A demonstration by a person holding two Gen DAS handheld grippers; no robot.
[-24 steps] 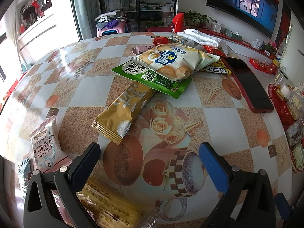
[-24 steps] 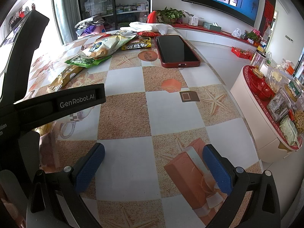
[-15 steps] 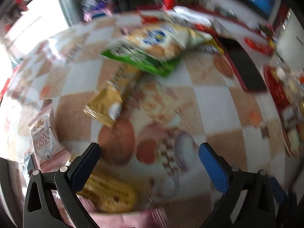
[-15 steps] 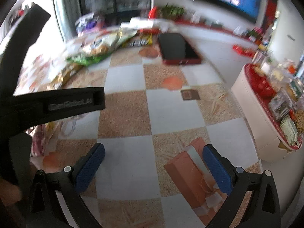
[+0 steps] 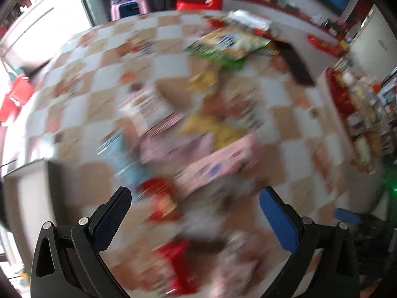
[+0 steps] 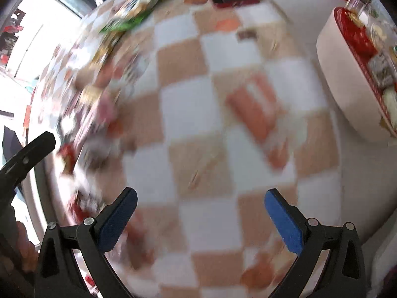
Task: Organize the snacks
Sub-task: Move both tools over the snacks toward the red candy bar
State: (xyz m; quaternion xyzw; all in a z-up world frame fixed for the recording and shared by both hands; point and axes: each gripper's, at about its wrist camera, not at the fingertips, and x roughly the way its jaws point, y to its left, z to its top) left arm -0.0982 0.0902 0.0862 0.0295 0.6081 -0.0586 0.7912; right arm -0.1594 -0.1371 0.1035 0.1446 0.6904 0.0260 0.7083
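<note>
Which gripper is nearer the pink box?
Left. The left gripper hangs right above the pink box; the right gripper is over bare tablecloth, snacks off to its left.

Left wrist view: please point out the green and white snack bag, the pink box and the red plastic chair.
Green and white snack bag (image 5: 227, 46), left wrist view, on its pale front.
Pink box (image 5: 218, 161), left wrist view, on its long side.
Red plastic chair (image 5: 198, 1), left wrist view, on its seat.

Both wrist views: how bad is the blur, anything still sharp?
Left wrist view: heavy motion smear over the checkered table and snack packets, labels unreadable; only the open left gripper is crisp. Right wrist view: same smear, the open right gripper sharp, window glare blown out at upper left.
</note>
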